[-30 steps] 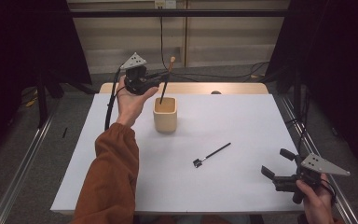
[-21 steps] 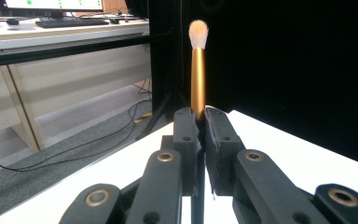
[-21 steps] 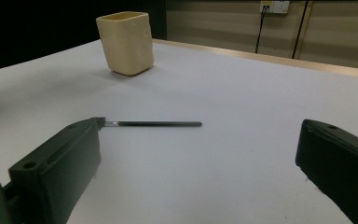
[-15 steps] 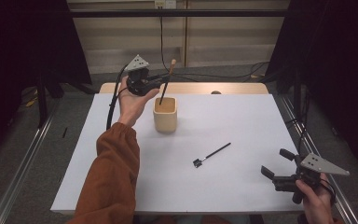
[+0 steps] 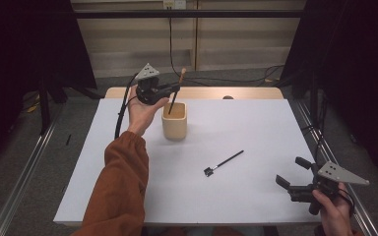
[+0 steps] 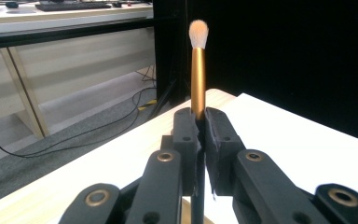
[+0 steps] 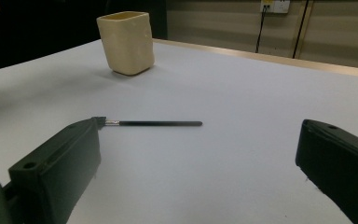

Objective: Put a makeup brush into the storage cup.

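Your L gripper (image 5: 174, 89) has its jaws clamped tight on the brush (image 6: 198, 70), held upright w/ its lower end inside the cup (image 5: 174, 121). Your R gripper (image 5: 292, 173) sits near the table's (image 5: 256, 128) right front corner, jaws spread wide, holding nothing. A thin black brush (image 5: 223, 162) lies flat btwn cup & R gripper.

You had no lettering, label, brand, number or sign to read anywhere at that moment. The gold-handled brush (image 6: 197, 77) clamped between your left gripper's (image 6: 199, 122) jaws carried no print, and neither did the cream cup (image 7: 126, 43) or the thin black brush (image 7: 151, 123) lying ahead of your right gripper (image 7: 200, 163).
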`<state>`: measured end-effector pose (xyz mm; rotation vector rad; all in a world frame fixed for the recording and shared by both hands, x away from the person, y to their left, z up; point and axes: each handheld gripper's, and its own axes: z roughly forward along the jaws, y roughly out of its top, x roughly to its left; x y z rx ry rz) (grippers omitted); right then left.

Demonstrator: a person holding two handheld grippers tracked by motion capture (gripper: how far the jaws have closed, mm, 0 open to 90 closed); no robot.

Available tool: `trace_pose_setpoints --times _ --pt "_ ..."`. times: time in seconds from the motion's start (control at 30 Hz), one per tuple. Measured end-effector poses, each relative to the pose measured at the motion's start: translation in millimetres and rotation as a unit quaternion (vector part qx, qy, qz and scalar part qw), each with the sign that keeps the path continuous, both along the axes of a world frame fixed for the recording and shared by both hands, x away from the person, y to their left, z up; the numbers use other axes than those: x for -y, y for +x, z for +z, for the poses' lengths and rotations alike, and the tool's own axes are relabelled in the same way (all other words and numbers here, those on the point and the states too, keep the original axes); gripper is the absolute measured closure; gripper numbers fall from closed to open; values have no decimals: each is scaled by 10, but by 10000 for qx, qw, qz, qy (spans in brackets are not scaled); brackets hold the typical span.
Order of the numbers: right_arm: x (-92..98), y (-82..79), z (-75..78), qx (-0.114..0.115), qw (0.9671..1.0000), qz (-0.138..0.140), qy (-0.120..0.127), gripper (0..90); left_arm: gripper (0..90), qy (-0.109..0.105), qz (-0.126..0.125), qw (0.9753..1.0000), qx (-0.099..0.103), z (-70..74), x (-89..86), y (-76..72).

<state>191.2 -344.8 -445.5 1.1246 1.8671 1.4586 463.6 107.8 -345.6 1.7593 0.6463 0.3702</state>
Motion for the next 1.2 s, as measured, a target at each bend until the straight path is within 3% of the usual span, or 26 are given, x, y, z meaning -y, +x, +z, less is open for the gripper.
trace_pose_setpoints --times 0.7,1.2 --pt "-2 -3 -1 -14 10000 28 6 0 838 100 42 9997 -241 -312 -40 -12" --pt "-10 -1 -2 -30 10000 50 -9 0 837 117 -9 9996 -273 -499 -42 -87"
